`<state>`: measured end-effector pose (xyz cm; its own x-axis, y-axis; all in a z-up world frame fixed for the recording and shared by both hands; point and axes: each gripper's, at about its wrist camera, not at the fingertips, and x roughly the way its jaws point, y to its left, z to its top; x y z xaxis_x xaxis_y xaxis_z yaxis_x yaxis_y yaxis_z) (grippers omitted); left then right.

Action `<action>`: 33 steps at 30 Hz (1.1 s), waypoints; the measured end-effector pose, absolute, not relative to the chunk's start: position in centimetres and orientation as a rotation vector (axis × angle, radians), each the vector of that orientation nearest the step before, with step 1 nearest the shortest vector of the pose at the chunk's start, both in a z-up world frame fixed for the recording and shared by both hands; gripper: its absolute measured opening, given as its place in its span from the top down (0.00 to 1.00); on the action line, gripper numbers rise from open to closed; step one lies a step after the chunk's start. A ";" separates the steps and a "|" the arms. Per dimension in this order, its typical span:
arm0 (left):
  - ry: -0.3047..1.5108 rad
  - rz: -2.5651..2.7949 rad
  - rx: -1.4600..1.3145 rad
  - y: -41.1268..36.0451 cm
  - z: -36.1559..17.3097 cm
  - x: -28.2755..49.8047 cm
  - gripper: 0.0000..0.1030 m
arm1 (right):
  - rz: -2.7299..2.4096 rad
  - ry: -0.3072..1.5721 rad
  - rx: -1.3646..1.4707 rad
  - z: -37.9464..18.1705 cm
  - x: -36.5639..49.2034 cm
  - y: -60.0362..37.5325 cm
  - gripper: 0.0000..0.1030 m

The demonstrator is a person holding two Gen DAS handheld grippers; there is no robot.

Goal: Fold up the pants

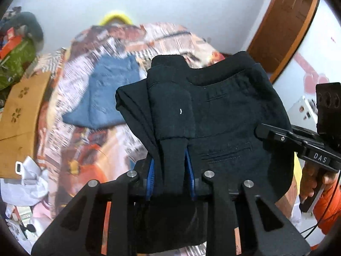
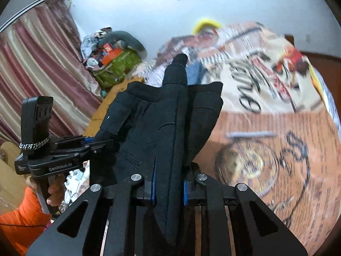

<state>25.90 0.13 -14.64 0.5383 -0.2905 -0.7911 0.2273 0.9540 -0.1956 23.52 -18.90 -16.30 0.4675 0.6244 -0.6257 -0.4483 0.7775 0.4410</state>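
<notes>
Bed cover (image 1: 89, 149): biggest thing in view, printed w/ orange, white and black lettering, spread under everything; blurred in both views.
Curtain (image 2: 42, 68): striped pink and cream, hangs at the left in the right wrist view.
Door frame (image 1: 285, 27): brown wood, top right in the left wrist view, against the pale wall.
Black pants (image 1: 223, 111): held up off the bed cover btw the two tools, bunched and draped; two welt pockets face the left cam. In the right wrist view the pants (image 2: 162, 123) fill the centre, a thick fold running up the middle.
Blue jeans (image 1: 106, 98): folded, lying flat on the bed cover, beyond and left of the black pants, well apart from them.
Cardboard (image 1: 19, 123): tan sheet w/ flower cut-outs, at the bed's left edge.
Green bag (image 2: 119, 66): stuffed, far side of the bed by the wall, orange box on top.
Left gripper (image 1: 170, 162): clamped on a thick fold of the black pants, cloth filling the gap btw the blue pads. Seen from the right cam it (image 2: 96, 147) bites the pants' left edge.
Right gripper (image 2: 169, 183): also clamped on the pants, fold pinched btw blue pads. From the left cam it (image 1: 264, 131) grips the right edge.
Right hand (image 1: 313, 181): wraps the handle, orange sleeve below.
Left hand (image 2: 55, 189): on its handle, orange sleeve too.
</notes>
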 end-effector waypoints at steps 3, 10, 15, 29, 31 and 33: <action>0.906 -0.280 -0.074 1.6 -13.1 26.5 0.76 | 0.682 0.821 0.212 -15.0 24.7 -17.5 0.85; 0.822 -0.224 -0.095 5.6 -10.8 29.7 0.76 | 0.713 0.755 0.194 -13.2 27.9 -14.3 0.85; 0.793 -0.186 -0.116 7.8 -10.9 33.5 0.76 | 0.718 0.730 0.184 -12.9 30.8 -11.7 0.85; 0.798 -0.099 -0.187 13.5 -15.9 44.7 0.76 | 0.689 0.771 0.223 -16.3 39.9 -5.8 0.85; 0.817 -0.090 -0.197 14.1 -17.4 46.1 0.76 | 0.684 0.793 0.231 -17.3 41.1 -5.2 0.85; 0.848 -0.079 -0.206 14.5 -19.3 47.7 0.76 | 0.675 0.824 0.232 -18.6 42.4 -4.4 0.85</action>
